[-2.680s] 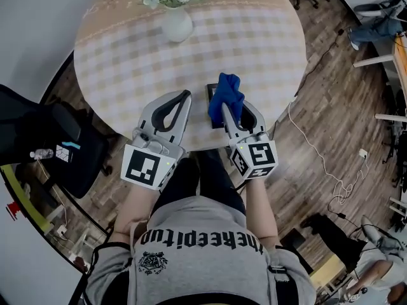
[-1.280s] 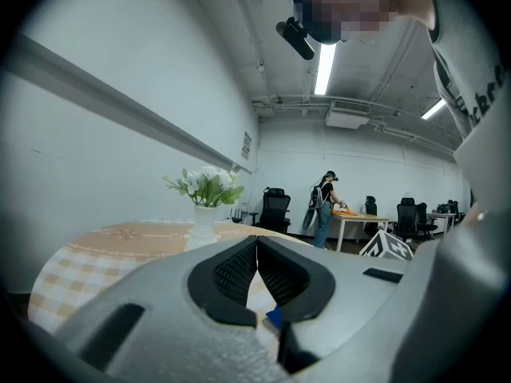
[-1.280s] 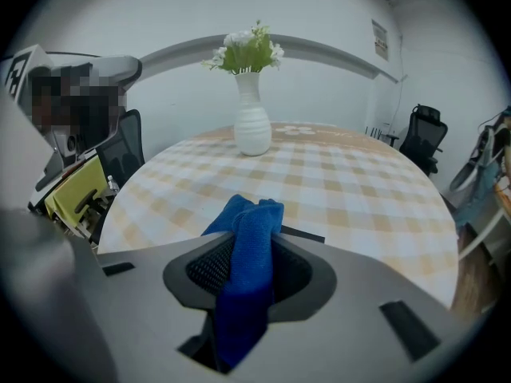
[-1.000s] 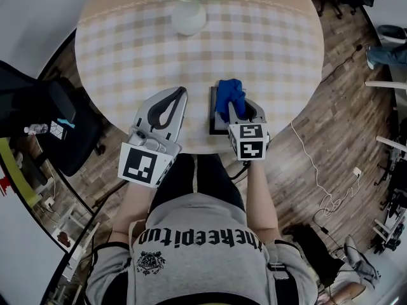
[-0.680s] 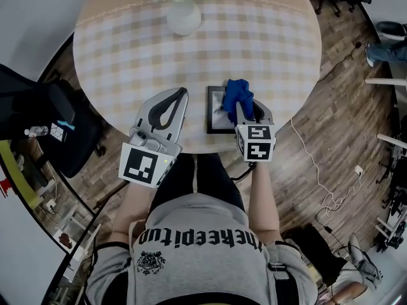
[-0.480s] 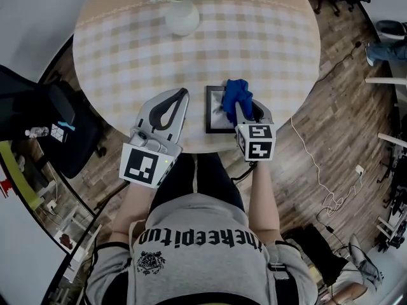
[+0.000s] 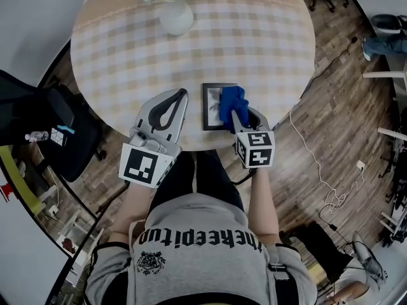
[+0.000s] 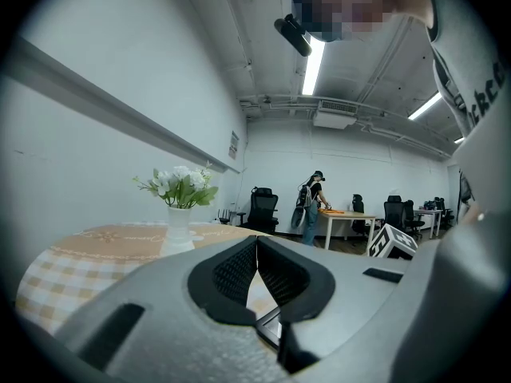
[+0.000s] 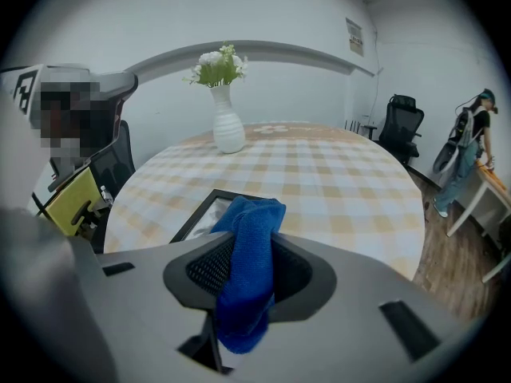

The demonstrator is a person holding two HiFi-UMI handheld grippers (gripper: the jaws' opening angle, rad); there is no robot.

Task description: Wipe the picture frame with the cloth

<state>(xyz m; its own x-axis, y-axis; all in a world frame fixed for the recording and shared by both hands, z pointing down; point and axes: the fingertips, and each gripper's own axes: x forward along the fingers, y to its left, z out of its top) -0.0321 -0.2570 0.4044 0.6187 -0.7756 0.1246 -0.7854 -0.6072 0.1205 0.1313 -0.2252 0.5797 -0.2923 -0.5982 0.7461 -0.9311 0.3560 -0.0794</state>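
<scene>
Blue cloth (image 9: 249, 254) clamped in the right gripper (image 7: 236, 112), over the frame (image 7: 210, 107).
Soft, nubby fabric hangs bunched between ribbed black pads, its end over the right side of the flat, dark-rimmed rectangular frame near the edge of the round checked table (image 7: 114, 49). The left gripper (image 7: 184, 94) sits beside the frame, jaws pressed together on nothing. A white vase (image 7: 176, 19) stands far across.

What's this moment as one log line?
right claw: shut on blue cloth | cloth: over picture frame, right part | left claw: shut, empty | frame: flat on table
</scene>
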